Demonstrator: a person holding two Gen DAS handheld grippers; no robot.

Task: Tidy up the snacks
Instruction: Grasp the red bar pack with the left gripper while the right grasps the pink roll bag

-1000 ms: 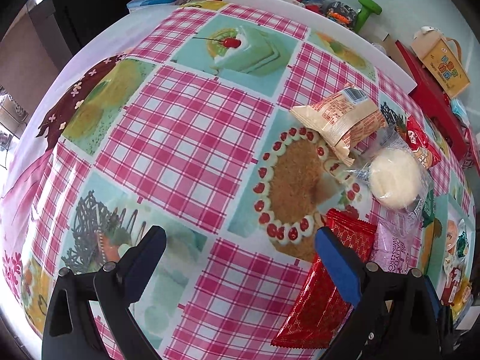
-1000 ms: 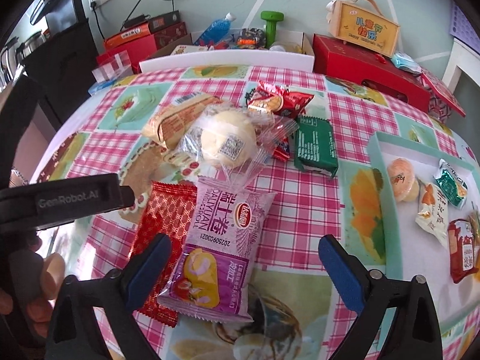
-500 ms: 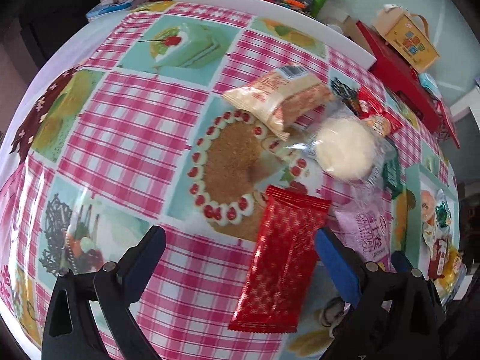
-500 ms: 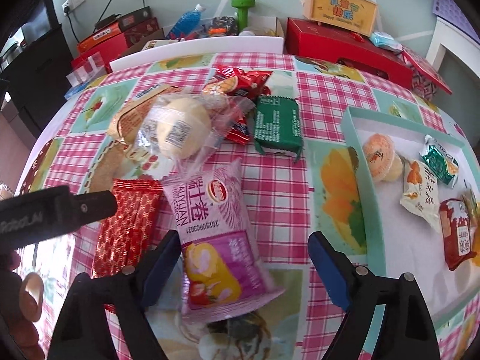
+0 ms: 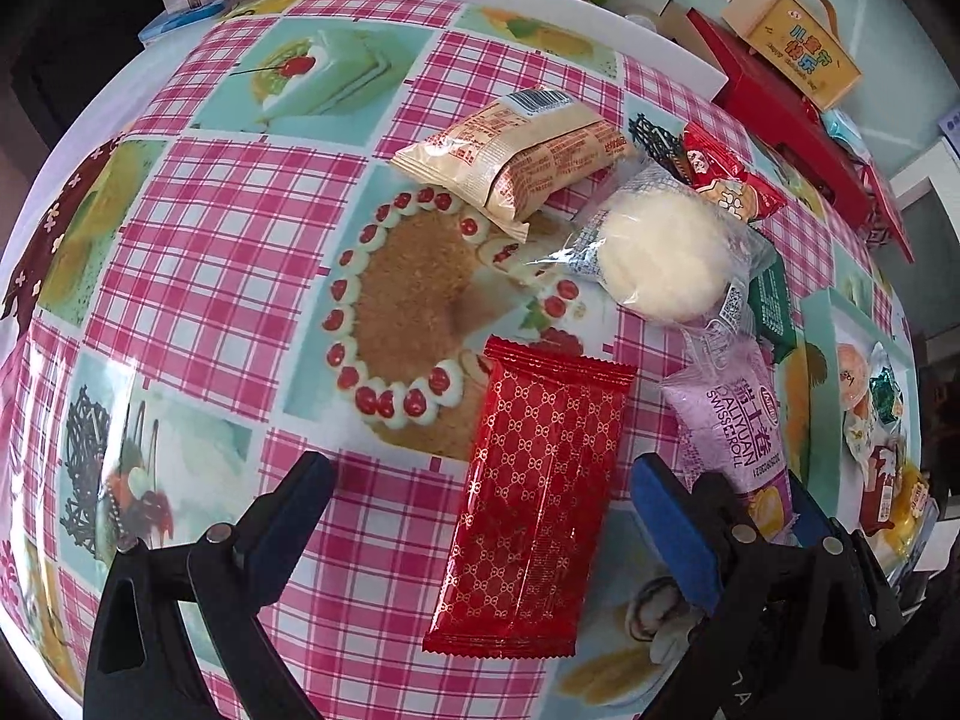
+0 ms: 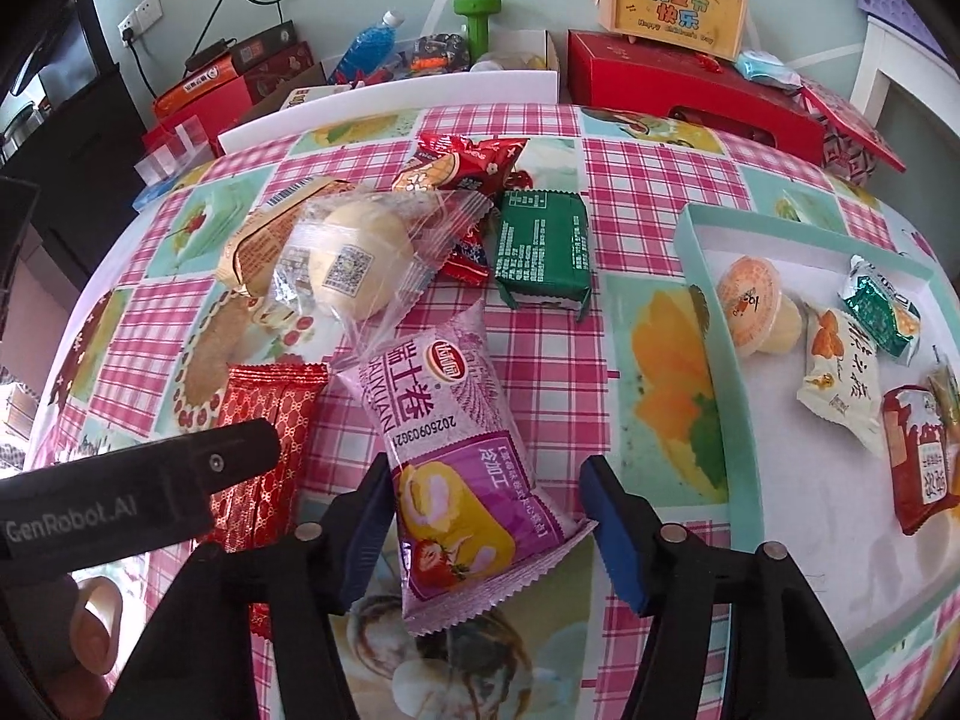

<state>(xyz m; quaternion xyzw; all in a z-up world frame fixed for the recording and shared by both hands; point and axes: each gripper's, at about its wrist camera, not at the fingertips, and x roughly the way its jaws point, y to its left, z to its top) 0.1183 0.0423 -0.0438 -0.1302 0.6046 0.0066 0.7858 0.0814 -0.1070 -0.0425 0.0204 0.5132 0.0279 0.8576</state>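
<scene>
A pink and purple Swiss roll packet (image 6: 444, 420) lies on the checked tablecloth. My right gripper (image 6: 489, 516) straddles its near end with the jaws closing. The left pad is at the wrapper's edge, and a small gap shows at the right pad. Just to its left, a flat red packet (image 5: 540, 456) lies between the fingers of my open left gripper (image 5: 480, 516), untouched. One finger (image 6: 180, 480) of that gripper crosses the red packet (image 6: 264, 420) in the right wrist view. A teal-rimmed tray (image 6: 708, 300) at the right holds several snacks.
Beyond the two packets lie a bun in clear wrap (image 6: 354, 258), a beige packet (image 5: 516, 156), a green packet (image 6: 543, 246) and a red candy bag (image 6: 462, 165). Red boxes (image 6: 690, 90), a yellow gift box (image 6: 672, 6) and a green dumbbell (image 6: 477, 18) stand past the table's far edge.
My left gripper has slid right across the cloth, so the red packet now lies between its fingers. The right jaws have narrowed around the Swiss roll packet.
</scene>
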